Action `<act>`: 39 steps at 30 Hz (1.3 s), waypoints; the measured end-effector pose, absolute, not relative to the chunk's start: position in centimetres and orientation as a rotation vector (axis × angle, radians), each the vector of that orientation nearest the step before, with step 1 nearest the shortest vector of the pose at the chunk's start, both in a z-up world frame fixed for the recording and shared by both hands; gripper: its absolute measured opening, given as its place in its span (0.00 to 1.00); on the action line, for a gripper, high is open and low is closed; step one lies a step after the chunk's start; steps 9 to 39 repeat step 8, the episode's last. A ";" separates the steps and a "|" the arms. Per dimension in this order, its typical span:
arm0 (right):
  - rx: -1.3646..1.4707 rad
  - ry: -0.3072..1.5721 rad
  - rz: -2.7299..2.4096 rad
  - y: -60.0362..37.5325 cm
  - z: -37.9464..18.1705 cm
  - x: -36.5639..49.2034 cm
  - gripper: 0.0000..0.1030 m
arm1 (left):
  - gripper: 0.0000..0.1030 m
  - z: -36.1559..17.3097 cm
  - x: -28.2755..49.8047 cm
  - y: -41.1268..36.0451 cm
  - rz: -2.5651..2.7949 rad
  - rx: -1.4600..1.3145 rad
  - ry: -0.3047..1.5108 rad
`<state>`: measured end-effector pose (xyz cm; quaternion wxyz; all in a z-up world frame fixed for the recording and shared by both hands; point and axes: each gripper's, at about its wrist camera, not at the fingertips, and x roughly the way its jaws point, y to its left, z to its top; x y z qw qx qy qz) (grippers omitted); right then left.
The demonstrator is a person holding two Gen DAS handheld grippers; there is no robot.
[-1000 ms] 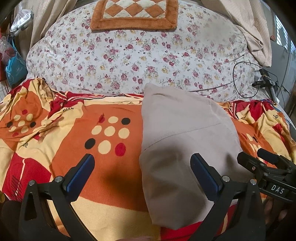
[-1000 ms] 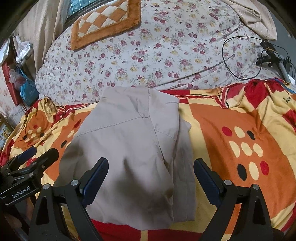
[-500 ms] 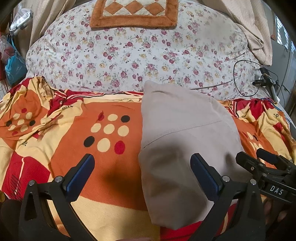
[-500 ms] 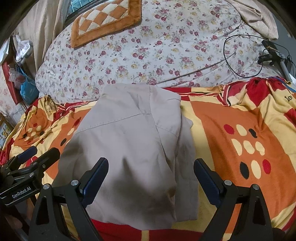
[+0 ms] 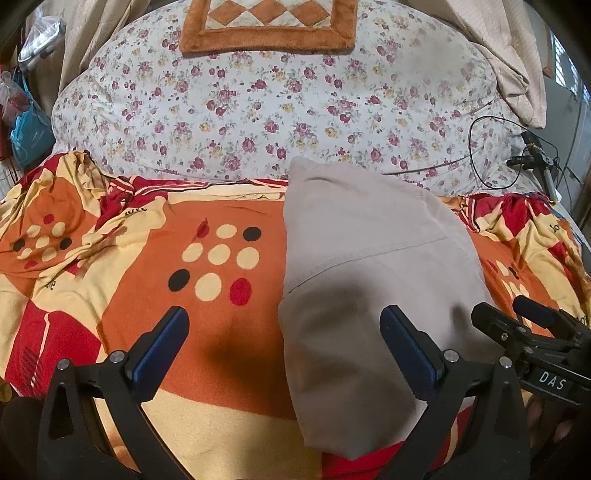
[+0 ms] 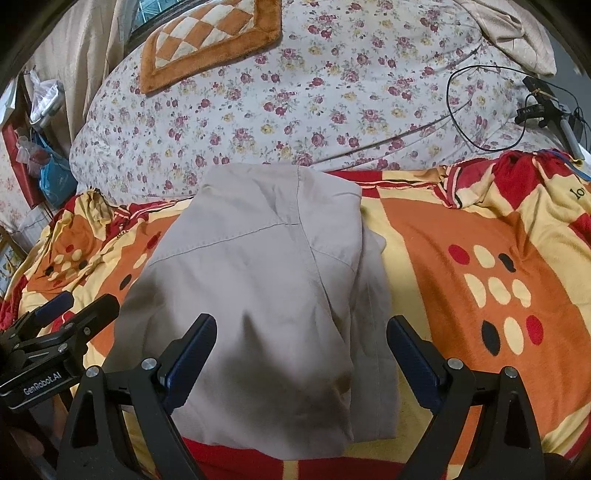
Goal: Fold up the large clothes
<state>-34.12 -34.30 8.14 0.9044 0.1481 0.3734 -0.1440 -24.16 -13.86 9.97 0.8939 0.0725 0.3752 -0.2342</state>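
A beige garment lies folded into a long narrow stack on the orange, red and cream blanket; it also shows in the right wrist view. My left gripper is open and empty above the garment's left edge. My right gripper is open and empty above the garment's near half. Each gripper shows at the edge of the other's view: the right one and the left one.
A floral quilt covers the bed beyond the blanket, with an orange checked cushion on it. A black cable and a small tripod lie at the far right. Bags hang at the left.
Both grippers have drawn back slightly from the garment, still open. The garment has not moved.
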 end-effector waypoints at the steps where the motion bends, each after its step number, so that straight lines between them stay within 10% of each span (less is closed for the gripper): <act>1: 0.307 0.772 -0.297 -34.3 8.1 -34.1 0.91 | 1.00 10.0 -24.1 -13.9 -0.486 0.152 0.779; 39: 0.307 0.779 -0.297 -34.2 7.7 -34.1 0.91 | 1.00 9.7 -23.7 -13.8 -0.495 0.146 0.794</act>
